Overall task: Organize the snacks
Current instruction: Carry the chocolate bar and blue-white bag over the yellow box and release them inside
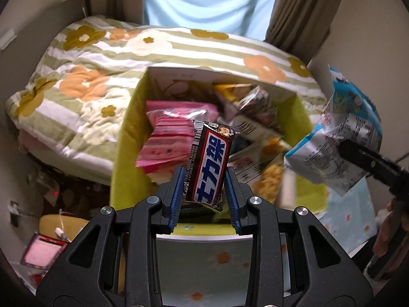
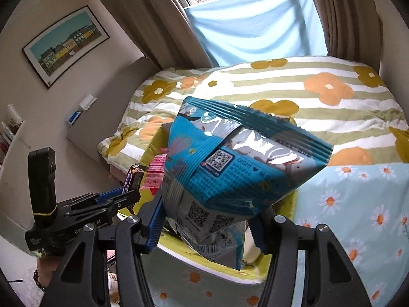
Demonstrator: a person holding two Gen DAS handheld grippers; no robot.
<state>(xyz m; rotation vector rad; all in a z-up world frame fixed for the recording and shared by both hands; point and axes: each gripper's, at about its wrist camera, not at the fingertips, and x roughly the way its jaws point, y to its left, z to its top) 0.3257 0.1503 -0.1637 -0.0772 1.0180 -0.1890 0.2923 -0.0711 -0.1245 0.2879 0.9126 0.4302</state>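
A: Status on the snacks?

B: 2 are held in the air, neither is stowed yet. A chocolate bar (image 1: 210, 165), brown wrapper with white characters on a blue band, is clamped upright by its lower half in the left hand-held gripper (image 1: 205, 194). It is positioned over the open yellow-green box (image 1: 122, 151), above the near edge.

A: And the right side?

B: A blue-and-silver snack bag (image 2: 230, 174) is pinched at its lower end by the right hand-held gripper (image 2: 207, 227), with the sealed top edge tilted up and away. In the left wrist view the same bag is seen at the box's right rim, outside or just over it; which one cannot be told.

A: Box contents?

B: Already partly filled. A pink packet (image 1: 168, 138) is seen at the left, a dark foil packet (image 1: 255, 107) at the back right, and yellowish packets (image 1: 268, 176) at the near right, blurred. Free room is judged to remain in the middle.

A: Where is the box set?

B: On a light blue daisy-print cloth (image 2: 358, 204), against a bed with a striped flower quilt (image 1: 84, 76). Whether a table is under the cloth cannot be told.

A: What is left?

B: 2 drops at least: bar and bag are to be lowered in and released. No loose snacks are seen on the cloth, so the task is judged to be near its end. A pink box (image 1: 42, 253) is seen lower left, off the cloth; whether it counts is unclear.
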